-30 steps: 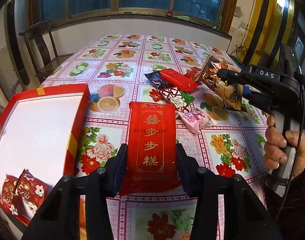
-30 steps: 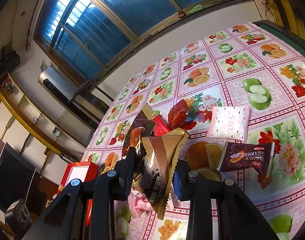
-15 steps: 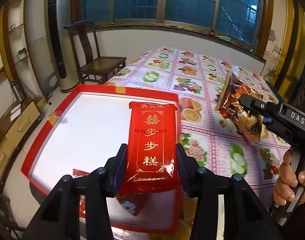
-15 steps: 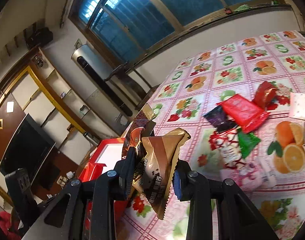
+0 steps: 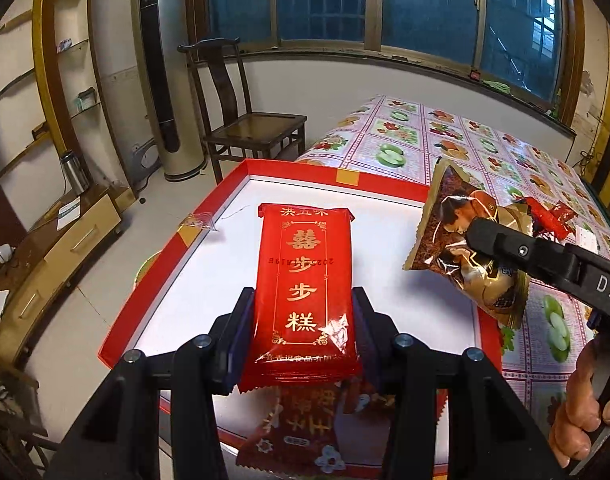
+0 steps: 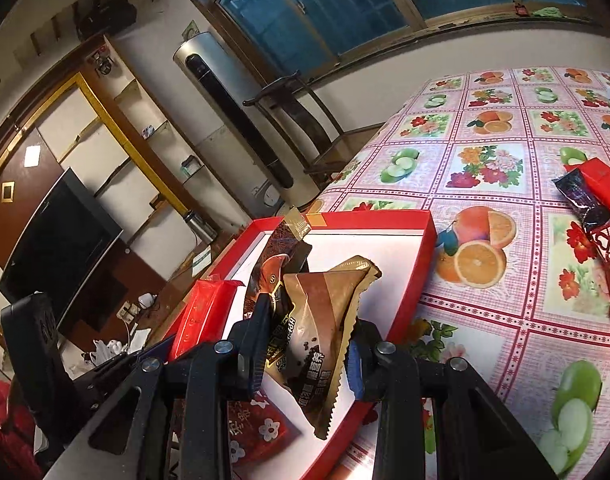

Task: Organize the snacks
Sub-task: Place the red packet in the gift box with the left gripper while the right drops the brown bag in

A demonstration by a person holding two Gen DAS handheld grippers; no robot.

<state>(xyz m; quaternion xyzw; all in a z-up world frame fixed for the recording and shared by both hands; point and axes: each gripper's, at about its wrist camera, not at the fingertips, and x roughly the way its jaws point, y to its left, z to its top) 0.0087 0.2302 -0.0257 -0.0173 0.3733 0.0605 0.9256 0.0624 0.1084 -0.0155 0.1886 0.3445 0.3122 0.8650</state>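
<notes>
My left gripper [image 5: 303, 336] is shut on a long red packet with gold characters [image 5: 305, 280] and holds it above the red box with a white floor [image 5: 289, 168]. My right gripper [image 6: 305, 344] is shut on brown and gold snack bags [image 6: 325, 320], held over the box's right part; the bags also show in the left wrist view [image 5: 465, 240]. A red flowered packet [image 5: 301, 436] lies in the box near its front, also in the right wrist view [image 6: 257, 428]. The red packet in my left gripper shows in the right wrist view [image 6: 203, 316].
The table carries a fruit-and-flower cloth [image 6: 485, 160]. Loose snacks lie on it at the right: a red packet [image 6: 601, 180], a dark one [image 6: 581, 200] and a red-white one [image 6: 609, 256]. A dark wooden chair [image 5: 249, 120] stands beyond the box.
Both grippers have carried their snacks left from the pile on the table to above the red box. Both stay shut on their loads.
</notes>
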